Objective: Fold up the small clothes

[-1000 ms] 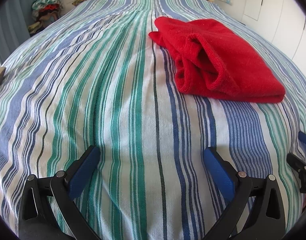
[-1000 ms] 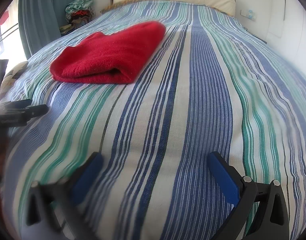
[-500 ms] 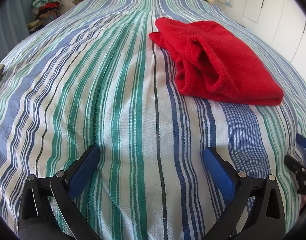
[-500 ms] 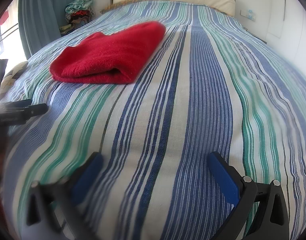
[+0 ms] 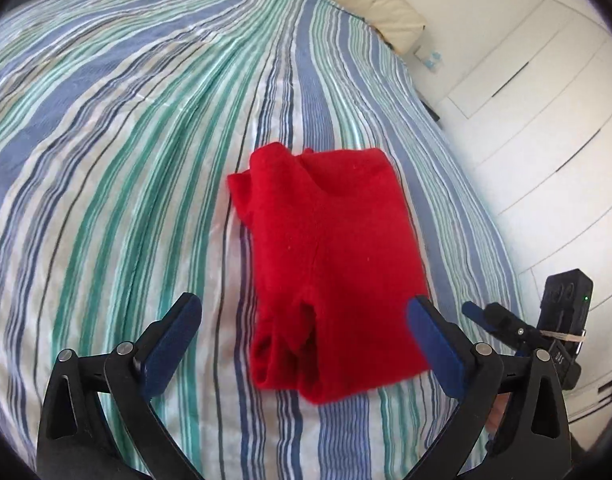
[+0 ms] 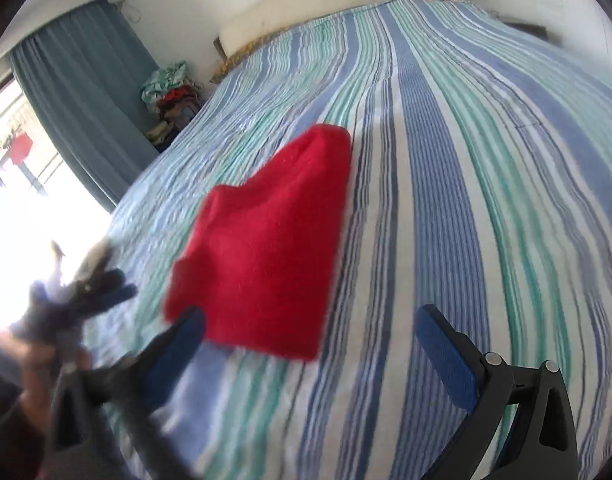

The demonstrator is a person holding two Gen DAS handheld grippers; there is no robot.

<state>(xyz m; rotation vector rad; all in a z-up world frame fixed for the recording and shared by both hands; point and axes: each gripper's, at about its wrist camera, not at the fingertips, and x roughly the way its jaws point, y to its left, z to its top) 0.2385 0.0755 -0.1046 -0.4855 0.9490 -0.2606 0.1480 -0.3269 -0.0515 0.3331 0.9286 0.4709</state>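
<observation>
Hovering both grippers over the folded red garment

I am holding the left gripper (image 5: 301, 320) spread wide and empty above the near end of the red fleece garment (image 5: 330, 264), which is lying already folded into a thick rectangle on the striped bedspread (image 5: 117, 152), roughly mid-bed. I am keeping the right gripper (image 6: 310, 328) wide and empty too, near the bundle's near right corner; its view is blurred. The near-left edge is looking lumpy, with loose rolls showing, so I am judging that a clean finish means pinching those layers together low and pressing them flat, not dragging the whole bundle across the bedspread.
</observation>
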